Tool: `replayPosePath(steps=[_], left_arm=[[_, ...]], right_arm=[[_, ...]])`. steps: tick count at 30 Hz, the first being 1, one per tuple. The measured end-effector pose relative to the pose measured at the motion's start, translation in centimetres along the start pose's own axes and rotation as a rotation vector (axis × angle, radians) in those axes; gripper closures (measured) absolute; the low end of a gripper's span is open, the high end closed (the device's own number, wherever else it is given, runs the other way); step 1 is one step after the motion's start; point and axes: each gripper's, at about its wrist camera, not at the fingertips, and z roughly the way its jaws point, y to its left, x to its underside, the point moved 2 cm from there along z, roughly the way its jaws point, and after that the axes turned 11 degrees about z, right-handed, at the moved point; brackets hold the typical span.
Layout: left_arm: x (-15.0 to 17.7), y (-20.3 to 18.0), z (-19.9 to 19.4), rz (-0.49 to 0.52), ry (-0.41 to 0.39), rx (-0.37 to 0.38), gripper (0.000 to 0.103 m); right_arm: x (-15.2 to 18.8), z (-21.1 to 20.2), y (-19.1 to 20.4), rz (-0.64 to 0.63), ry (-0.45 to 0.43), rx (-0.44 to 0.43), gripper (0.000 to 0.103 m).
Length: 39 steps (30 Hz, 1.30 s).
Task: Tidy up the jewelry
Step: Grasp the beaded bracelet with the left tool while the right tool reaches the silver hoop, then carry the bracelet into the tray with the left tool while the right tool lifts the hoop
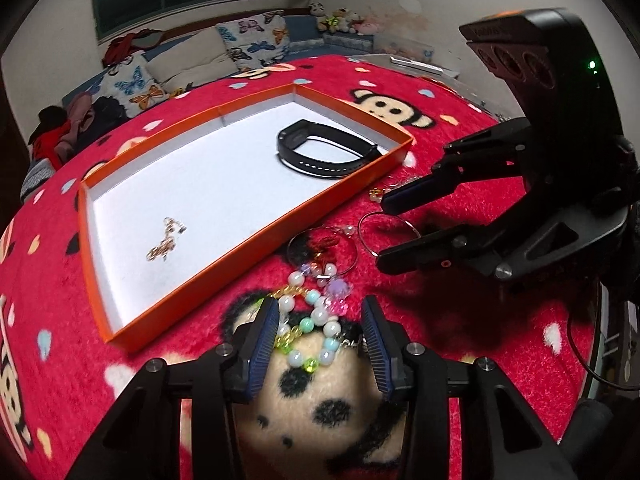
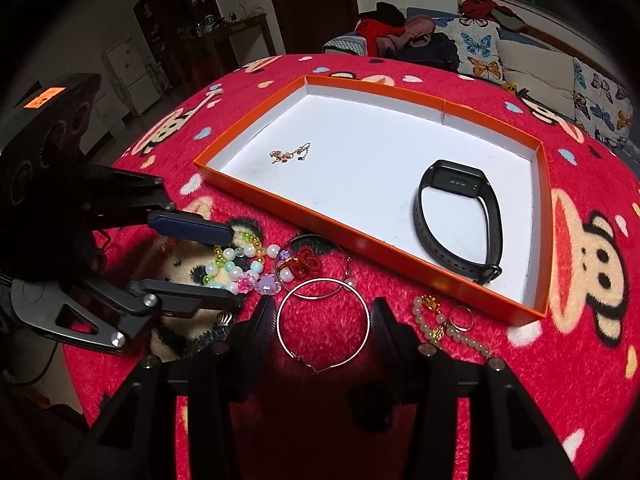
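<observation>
An orange tray (image 1: 248,236) (image 2: 256,196) with a white floor holds a black wristband (image 1: 320,156) (image 2: 460,216) and a small gold chain (image 1: 166,240) (image 2: 290,155). My left gripper (image 1: 320,320) (image 2: 232,264) is open around a bead bracelet (image 1: 316,320) (image 2: 240,264) of pearl and coloured beads on the red blanket. My right gripper (image 2: 322,312) (image 1: 384,232) is open around a silver hoop (image 2: 322,324) (image 1: 390,232). A second hoop with a red charm (image 1: 324,252) (image 2: 308,264) lies between them.
A pearl bracelet with gold charms (image 2: 440,324) and a small ring (image 2: 462,317) lie right of my right gripper, by the tray's near corner. The red cartoon blanket (image 1: 460,140) covers the table. A sofa with butterfly cushions (image 1: 256,40) stands behind.
</observation>
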Motion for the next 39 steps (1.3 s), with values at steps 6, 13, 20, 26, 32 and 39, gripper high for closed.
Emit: replayPosePath(steps=[6, 13, 20, 26, 32, 39], left_arm=[[-0.3, -0.1, 1.4, 0.04, 0.013, -0.009, 0.066], [-0.4, -0.5, 0.9, 0.093, 0.008, -0.004, 0.076], [-0.4, -1.2, 1.9, 0.132, 0.04, -0.008, 0.076], [-0.4, -1.3, 1.8, 0.118, 0.028, -0.008, 0.087], [0.0, -1.7, 1.0, 0.109, 0.0, -0.016, 0.089], [-0.4, -0.6, -2.5, 0.01, -0.078, -0.032, 0.089]], right_arm=[[0.0, 0.1, -0.3, 0.01, 0.002, 0.0, 0.049], [0.1, 0.0, -0.5, 0.019, -0.002, 0.0, 0.049], [0.1, -0.1, -0.6, 0.022, -0.007, -0.002, 0.049], [0.1, -0.3, -0.8, 0.029, -0.011, 0.005, 0.049], [0.0, -0.8, -0.7, 0.03, -0.023, 0.009, 0.049], [-0.2, -1.8, -0.4, 0.026, -0.042, 0.02, 0.049]])
